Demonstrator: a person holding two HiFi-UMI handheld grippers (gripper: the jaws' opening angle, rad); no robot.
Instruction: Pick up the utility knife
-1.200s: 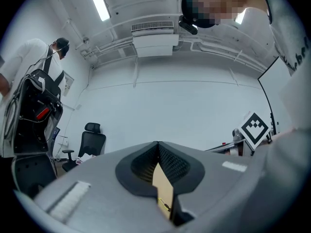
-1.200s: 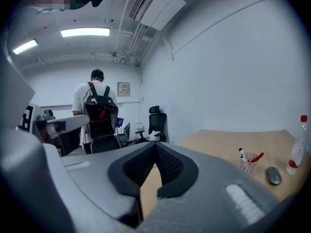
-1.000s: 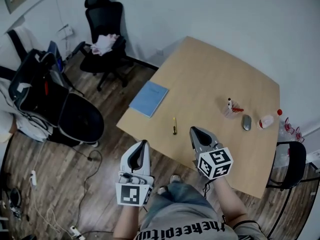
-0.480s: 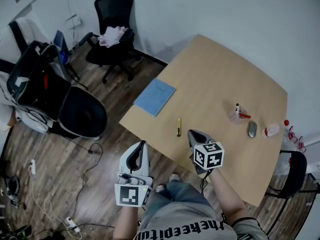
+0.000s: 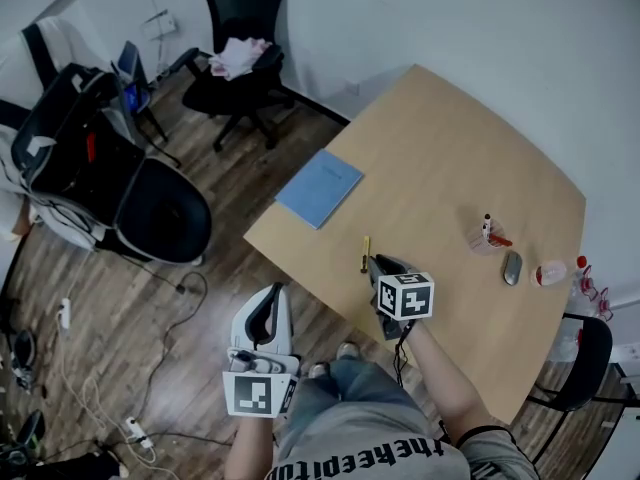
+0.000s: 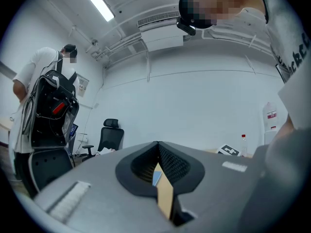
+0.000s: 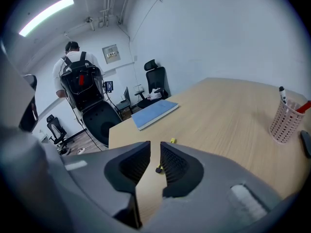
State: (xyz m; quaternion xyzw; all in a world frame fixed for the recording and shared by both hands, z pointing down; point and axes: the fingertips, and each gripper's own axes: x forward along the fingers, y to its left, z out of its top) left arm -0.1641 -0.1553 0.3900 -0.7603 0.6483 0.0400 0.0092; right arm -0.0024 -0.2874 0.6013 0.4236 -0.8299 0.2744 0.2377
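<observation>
On your table (image 5: 450, 148), utility knife (image 5: 365, 253) lies mid-frame near the lower-left edge; notebook (image 5: 320, 187) up-left of it, pen cup (image 5: 487, 238) and mouse (image 5: 512, 267) at right.

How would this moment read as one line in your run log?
stage: approach | right gripper: jaws just opening, utility knife shows through gap, ungripped, flat on table | left gripper: shut, empty

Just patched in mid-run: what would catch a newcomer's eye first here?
The right tool hangs low over the wooden table's near edge, jaws just opening, the yellow utility knife's dark end showing in their gap, ungripped. A blue notebook lies beyond it; the left tool hangs shut off the table.
</observation>
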